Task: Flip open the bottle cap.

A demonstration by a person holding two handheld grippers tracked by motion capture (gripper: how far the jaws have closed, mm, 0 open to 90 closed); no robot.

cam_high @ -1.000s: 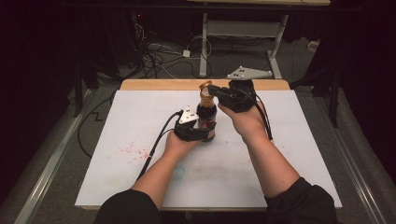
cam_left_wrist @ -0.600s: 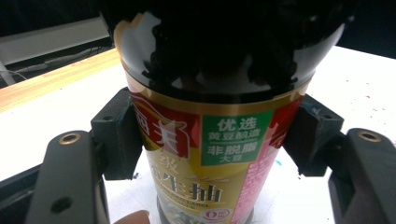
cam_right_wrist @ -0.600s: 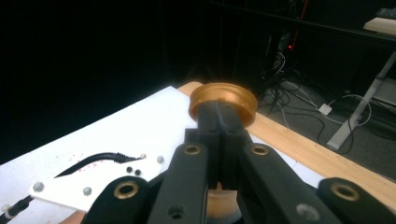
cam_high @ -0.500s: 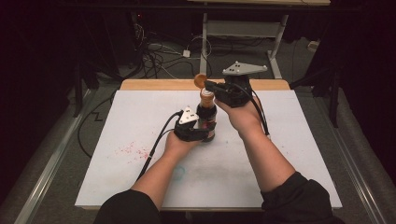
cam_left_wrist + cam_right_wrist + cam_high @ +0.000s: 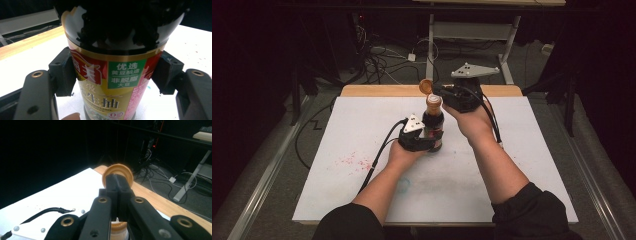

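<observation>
On the white table [image 5: 337, 190], left of centre, the left hand [image 5: 404, 152] holds the left gripper [image 5: 422, 142], its jaws clamped on the lower body of one dark soy sauce bottle [image 5: 433, 127]. The bottle stands upright near the middle of the table, slightly toward the far edge. A faint scatter of red specks [image 5: 354, 161] marks the white surface to the left of the forearm, and a black cable [image 5: 379, 155] trails from the gripper toward the near edge.

The left gripper view adds what the high view is too far off to give: the bottle's label [image 5: 110, 82] in red, gold and green with Chinese characters, and the two black pads [image 5: 62, 72] pressed against its sides, one at each flank.

To the right, the right hand [image 5: 472, 122] holds the right gripper [image 5: 432, 89] above and just beyond the bottle's open neck [image 5: 433, 102]. Its jaws are shut on one orange cap [image 5: 426, 86], held clear of the neck. The right gripper view shows the cap [image 5: 117, 173] from its open underside, pinched at the rim between closed jaws, with the ribbed orange neck [image 5: 117, 226] just below them.

Counted: one bottle, one cap, two grippers, two grey three-cornered plates [image 5: 474, 70].
</observation>
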